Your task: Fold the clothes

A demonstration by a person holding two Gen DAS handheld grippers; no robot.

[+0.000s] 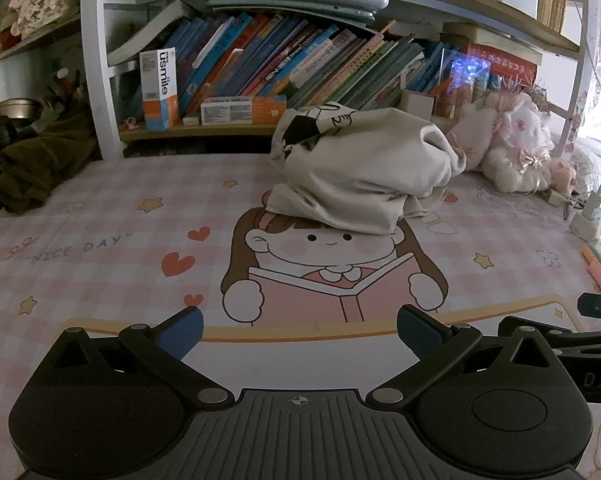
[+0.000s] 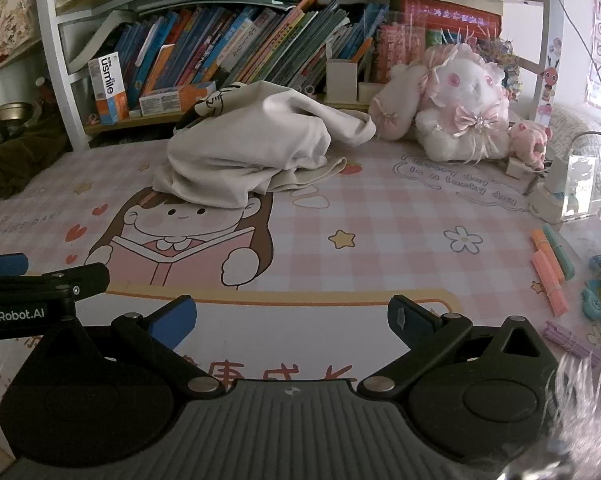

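Clearly, "usmile" box (image 1: 160,88) stands on the shelf; the mat (image 1: 100,216) reads "NICE DAY". Left gripper (image 1: 300,332) and right gripper (image 2: 292,320) tilt downward, jaws wide apart, empty, short of the crumpled cream garment (image 1: 364,176).

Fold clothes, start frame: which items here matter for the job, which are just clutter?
Job:
- crumpled cream garment, heaped on the desk mat
- left gripper, open, empty
- right gripper, open, empty

Clutter:
- plush rabbit
- books on the shelf
- usmile box
- orange and teal markers
- dark brown cloth at the mat's left edge
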